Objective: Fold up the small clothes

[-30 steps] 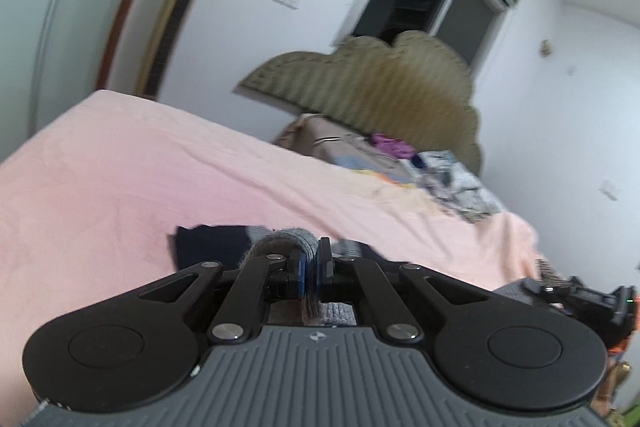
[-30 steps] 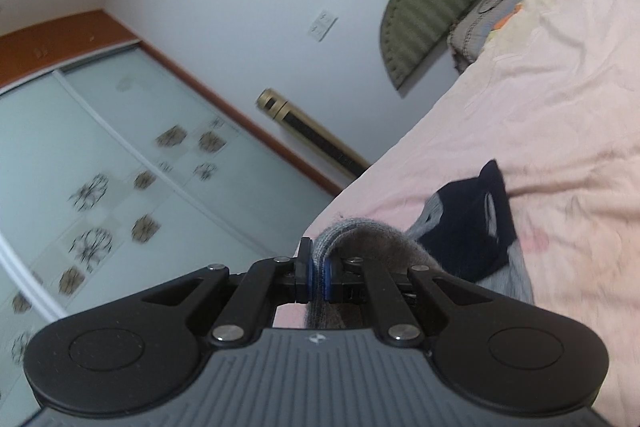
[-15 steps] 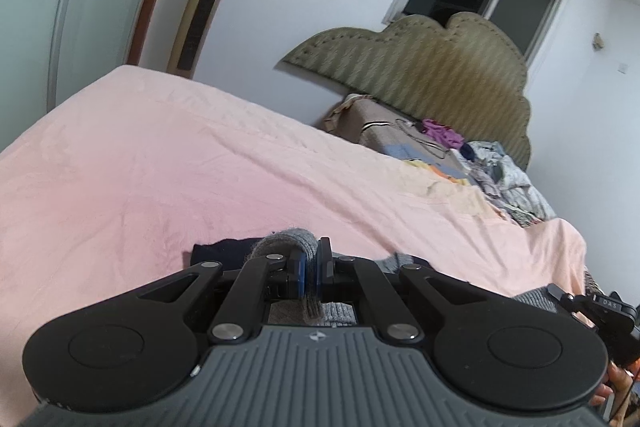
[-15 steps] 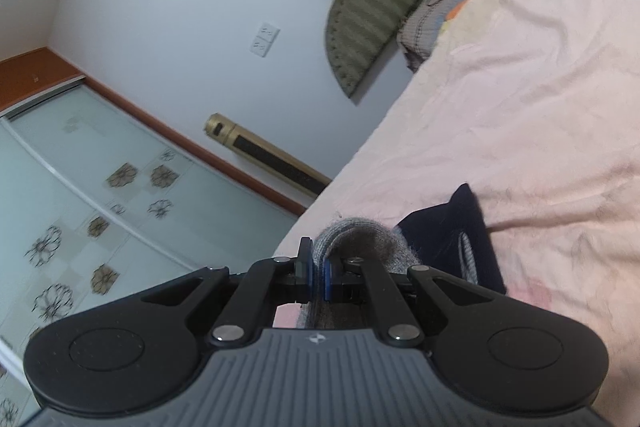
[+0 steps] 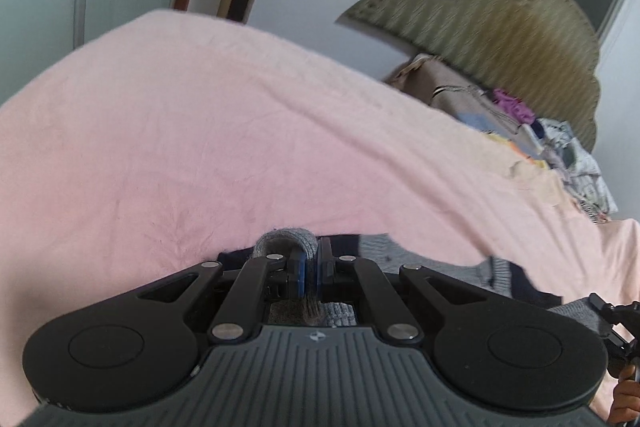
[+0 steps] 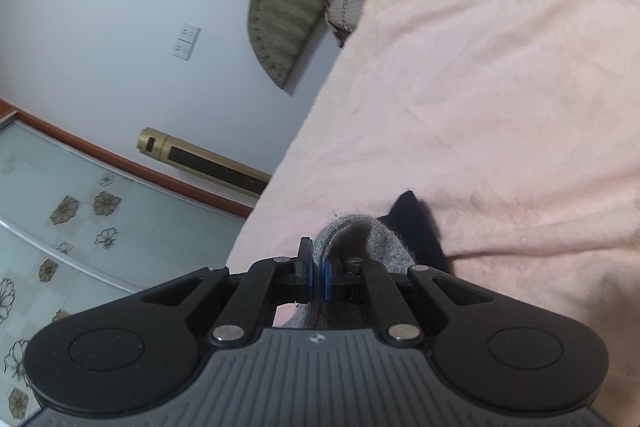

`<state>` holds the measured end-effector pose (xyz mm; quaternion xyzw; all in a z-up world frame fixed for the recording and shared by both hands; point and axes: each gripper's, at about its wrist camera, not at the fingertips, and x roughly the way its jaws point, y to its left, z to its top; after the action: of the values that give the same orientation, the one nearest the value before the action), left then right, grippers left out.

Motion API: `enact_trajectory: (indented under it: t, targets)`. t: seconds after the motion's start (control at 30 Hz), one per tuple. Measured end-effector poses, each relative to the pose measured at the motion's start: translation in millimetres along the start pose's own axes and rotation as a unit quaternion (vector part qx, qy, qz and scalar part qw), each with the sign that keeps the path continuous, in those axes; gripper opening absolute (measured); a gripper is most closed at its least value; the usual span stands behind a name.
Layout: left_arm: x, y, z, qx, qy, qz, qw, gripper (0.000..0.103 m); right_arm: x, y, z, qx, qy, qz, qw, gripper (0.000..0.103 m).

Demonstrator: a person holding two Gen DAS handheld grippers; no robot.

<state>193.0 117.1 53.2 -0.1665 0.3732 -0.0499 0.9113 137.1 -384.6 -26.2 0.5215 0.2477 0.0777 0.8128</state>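
Bed: We see a wide pink bedsheet [image 5: 200,131] filling both views, with an olive padded headboard [image 5: 500,27] at the far end.
Far clutter: We note a loose heap of other clothes [image 5: 560,155] below the headboard, well apart from the work.
Garment: We find the task's piece, a small grey-and-navy knit garment [image 5: 460,267], low over the sheet right in front of both tools; a navy part [image 6: 416,227] lies on the pink cloth, a grey part lifts up into the grips.
Left tool: We see the left tool [image 5: 310,269] closed, its blue pads pinching a grey fold of the knit.
Right tool: We see the right tool [image 6: 318,277] closed too, clamped on another grey edge of that piece, with the camera rolled so the bed runs slantwise.
Hand: We glimpse a bit of the person's hand [image 5: 624,399] at the lower right edge of the left view, under the other tool.
Progress: We judge the fold as under way, not finished: both edges are held, none is laid down flat, and no neat folded piece shows anywhere.
Left to do: We reckon the held edge must be set onto the rest, released and smoothed.
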Motion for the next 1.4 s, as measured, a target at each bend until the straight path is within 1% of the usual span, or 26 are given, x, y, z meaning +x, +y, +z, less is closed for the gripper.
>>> enact_trajectory:
  t: [0.1, 0.2, 0.23, 0.27, 0.3, 0.33, 0.37, 0.4, 0.47, 0.53, 0.6, 0.7, 0.77, 0.83, 0.9, 1.0, 1.03, 1.07, 1.1, 1.17, 1.2, 1.23, 1.27, 1.3, 1.37, 1.4]
  targets:
    - [17, 6, -2, -0.007, 0.016, 0.011, 0.9998, 0.007, 11, -10, 3, 0.021, 0.006, -0.008, 1.000, 0.009]
    - [27, 14, -4, -0.015, 0.024, 0.019, 0.9994, 0.018, 20, -20, 4, 0.041, 0.009, -0.019, 0.999, 0.009]
    - [28, 16, -4, -0.019, 0.026, 0.017, 0.9994, 0.025, 22, -22, 4, 0.045, 0.011, -0.023, 0.999, 0.010]
    - [28, 17, -3, -0.024, 0.026, 0.014, 0.9993, 0.038, 24, -24, 4, 0.047, 0.014, -0.026, 0.998, 0.012]
    - [27, 19, -2, -0.028, 0.022, 0.016, 0.9992, 0.047, 25, -25, 4, 0.047, 0.015, -0.028, 0.998, 0.014]
    - [23, 17, 0, -0.028, 0.013, 0.023, 0.9993, 0.066, 25, -26, 4, 0.046, 0.015, -0.030, 0.998, 0.017]
    - [19, 17, 2, -0.026, -0.001, 0.032, 0.9992, 0.077, 25, -26, 4, 0.044, 0.015, -0.029, 0.998, 0.025]
    - [15, 17, 4, -0.022, -0.016, 0.039, 0.9989, 0.078, 26, -25, 4, 0.042, 0.015, -0.028, 0.999, 0.030]
    - [7, 15, 8, -0.014, -0.030, 0.053, 0.9981, 0.078, 24, -22, 4, 0.035, 0.010, -0.024, 0.999, 0.056]
    - [1, 14, 10, -0.006, -0.033, 0.064, 0.9974, 0.078, 21, -16, 5, 0.023, 0.000, -0.019, 1.000, 0.066]
    - [-7, 11, 5, 0.008, -0.033, 0.073, 0.9968, 0.079, 15, -5, 5, -0.005, -0.007, -0.027, 1.000, 0.068]
    - [-23, 6, -12, 0.048, -0.035, 0.076, 0.9953, 0.082, -1, 16, 0, -0.087, -0.009, -0.059, 0.994, 0.070]
    - [-36, 6, -27, 0.080, -0.038, 0.077, 0.9931, 0.086, -15, 28, -8, -0.154, -0.007, -0.091, 0.984, 0.070]
    - [-49, 7, -45, 0.104, -0.047, 0.083, 0.9900, 0.088, -29, 37, -21, -0.224, -0.002, -0.133, 0.965, 0.070]
    - [-59, 12, -62, 0.118, -0.048, 0.089, 0.9878, 0.088, -43, 41, -36, -0.291, 0.009, -0.176, 0.940, 0.070]
    - [-74, 17, -85, 0.125, -0.042, 0.081, 0.9879, 0.089, -63, 40, -62, -0.377, 0.027, -0.224, 0.898, 0.070]
    - [-76, 18, -90, 0.126, -0.039, 0.078, 0.9882, 0.089, -69, 40, -70, -0.397, 0.027, -0.236, 0.887, 0.070]
    - [-79, 20, -95, 0.125, -0.036, 0.075, 0.9887, 0.089, -77, 37, -76, -0.406, 0.031, -0.237, 0.882, 0.070]
    - [-83, 22, -100, 0.121, -0.033, 0.070, 0.9895, 0.089, -86, 34, -79, -0.399, 0.040, -0.222, 0.889, 0.070]
    - [-92, 25, -107, 0.119, -0.030, 0.053, 0.9910, 0.089, -102, 27, -82, -0.365, 0.058, -0.169, 0.914, 0.070]
    - [-95, 24, -109, 0.121, -0.030, 0.049, 0.9910, 0.089, -108, 26, -84, -0.353, 0.062, -0.149, 0.922, 0.070]
    - [-99, 22, -113, 0.126, -0.031, 0.047, 0.9904, 0.089, -112, 27, -88, -0.353, 0.064, -0.141, 0.923, 0.070]
    - [-101, 20, -116, 0.134, -0.032, 0.043, 0.9895, 0.089, -112, 30, -94, -0.365, 0.069, -0.141, 0.917, 0.070]
    - [-103, 16, -120, 0.145, -0.031, 0.038, 0.9882, 0.089, -108, 33, -103, -0.386, 0.076, -0.148, 0.908, 0.070]
    - [-101, 7, -131, 0.177, -0.026, 0.037, 0.9832, 0.089, -96, 38, -119, -0.429, 0.088, -0.174, 0.882, 0.070]
    - [-98, 4, -137, 0.193, -0.024, 0.043, 0.9800, 0.089, -90, 38, -127, -0.449, 0.093, -0.192, 0.868, 0.070]
